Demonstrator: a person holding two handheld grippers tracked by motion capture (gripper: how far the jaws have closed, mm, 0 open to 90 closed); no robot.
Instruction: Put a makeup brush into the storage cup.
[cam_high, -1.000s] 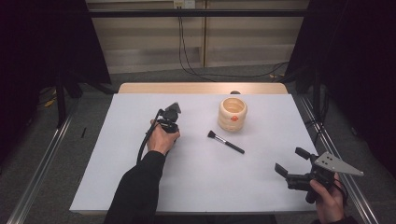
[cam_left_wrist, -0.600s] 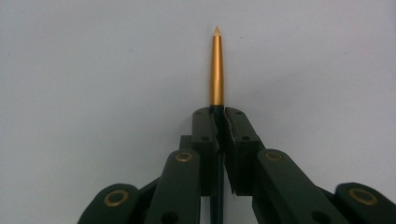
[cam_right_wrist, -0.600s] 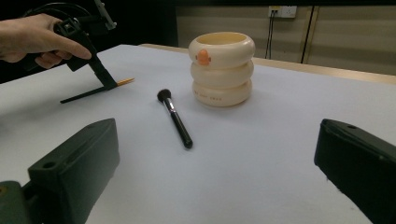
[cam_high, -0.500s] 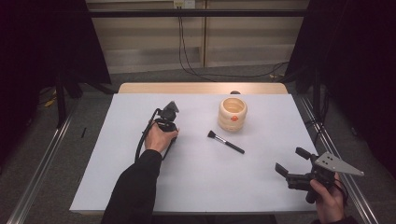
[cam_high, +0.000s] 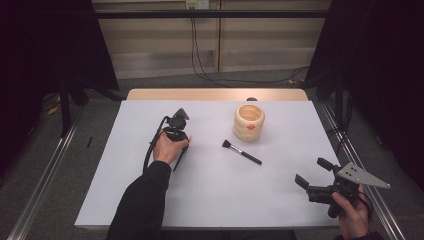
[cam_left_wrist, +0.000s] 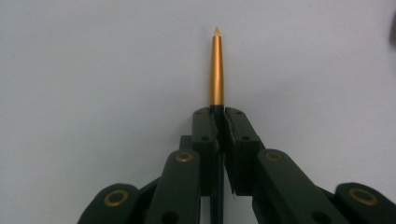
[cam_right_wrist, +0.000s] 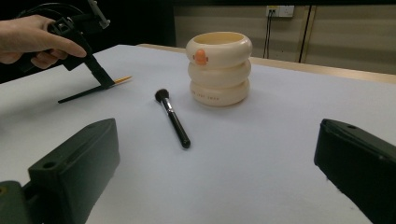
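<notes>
My left gripper (cam_high: 183, 146) points down at the white table sheet (cam_high: 210, 200), shut on a thin liner brush (cam_left_wrist: 216, 70) with a gold ferrule, a pointed tip and a dark handle. In the right gripper view the same brush (cam_right_wrist: 93, 91) lies nearly flat on the sheet, gripped by the left gripper (cam_right_wrist: 105, 82). A black makeup brush (cam_high: 241, 152) (cam_right_wrist: 172, 118) lies loose in the middle. Behind it stands a cream ringed holder (cam_high: 249, 122) (cam_right_wrist: 218, 67) with an orange mark. My right gripper (cam_high: 312, 172) (cam_right_wrist: 215, 163) is held open at the near right corner, with nothing between its fingers.
A bare wooden strip (cam_high: 215, 94) edges the table at the back. Metal rails (cam_high: 45, 185) run along both sides of the table. Cables (cam_high: 200, 60) hang down the back wall. The left gripper's cable (cam_high: 150, 150) loops beside the hand.
</notes>
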